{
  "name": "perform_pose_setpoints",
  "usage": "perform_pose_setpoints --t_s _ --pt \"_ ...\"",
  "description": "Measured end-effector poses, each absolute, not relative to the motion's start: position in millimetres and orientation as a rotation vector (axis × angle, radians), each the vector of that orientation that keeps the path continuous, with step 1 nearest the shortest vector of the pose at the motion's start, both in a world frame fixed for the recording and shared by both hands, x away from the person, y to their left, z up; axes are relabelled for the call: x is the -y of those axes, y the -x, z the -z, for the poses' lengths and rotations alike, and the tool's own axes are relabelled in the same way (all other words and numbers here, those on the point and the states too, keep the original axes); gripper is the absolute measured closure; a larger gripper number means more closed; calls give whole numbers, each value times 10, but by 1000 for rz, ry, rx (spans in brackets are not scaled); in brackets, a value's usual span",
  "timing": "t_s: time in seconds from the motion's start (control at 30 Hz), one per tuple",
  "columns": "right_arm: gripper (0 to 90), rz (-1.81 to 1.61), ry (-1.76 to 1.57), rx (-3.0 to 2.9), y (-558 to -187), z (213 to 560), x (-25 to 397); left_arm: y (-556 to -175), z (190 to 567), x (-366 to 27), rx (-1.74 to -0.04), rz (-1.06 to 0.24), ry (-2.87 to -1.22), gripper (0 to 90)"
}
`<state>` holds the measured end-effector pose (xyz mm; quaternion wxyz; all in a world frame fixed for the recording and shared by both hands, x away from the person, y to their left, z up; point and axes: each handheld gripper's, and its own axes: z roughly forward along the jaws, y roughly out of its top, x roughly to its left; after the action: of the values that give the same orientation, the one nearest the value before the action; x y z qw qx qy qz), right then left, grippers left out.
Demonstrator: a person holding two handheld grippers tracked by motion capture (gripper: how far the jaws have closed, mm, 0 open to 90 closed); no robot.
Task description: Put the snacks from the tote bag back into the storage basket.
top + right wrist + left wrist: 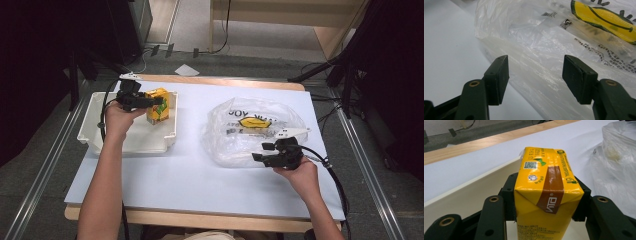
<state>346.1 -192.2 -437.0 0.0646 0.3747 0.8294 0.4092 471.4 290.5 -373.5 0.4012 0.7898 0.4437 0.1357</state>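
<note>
A yellow drink carton (159,106) with a brown stripe stands upright over the white tray (141,141) at the left. My left gripper (156,102) is shut on the carton (545,192), one jaw on each side of it. A clear plastic bag (254,129) with a yellow print lies crumpled on the right half of the table. My right gripper (261,152) is open at the bag's near edge. In the right gripper view the bag (554,50) lies just beyond the spread gripper (536,80), with nothing between the fingers.
The white table sheet (200,175) lies bare in front of the tray and between the arms. A wooden table edge (215,81) runs along the back. Black stands and cables are on the floor at both sides.
</note>
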Motion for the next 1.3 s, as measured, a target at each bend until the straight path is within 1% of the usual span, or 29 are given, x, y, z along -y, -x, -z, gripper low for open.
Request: perform_pose_setpoints --t_s 0.47,0.6,0.8,1.17,1.3 --pt "391 -1227 -1129 -2506 -3452 4375 1915 -4781 3938 -2868 -1137 -379 -2005 523" --pt "391 -1228 -1131 -2505 -3453 4373 1918 -4768 3963 -2881 -1112 -377 -1993 522" --pt "391 -1226 -1133 -2504 -3447 4370 1912 -4717 3966 -2874 -1080 -386 -2045 519" --pt "390 -1228 -1127 -2506 -3446 4366 1917 -4683 3970 -2905 -1101 -355 -2063 510" --pt "391 -1231 -1124 -2501 -3445 4362 1920 -4681 3974 -2942 -1117 -334 -2053 486"
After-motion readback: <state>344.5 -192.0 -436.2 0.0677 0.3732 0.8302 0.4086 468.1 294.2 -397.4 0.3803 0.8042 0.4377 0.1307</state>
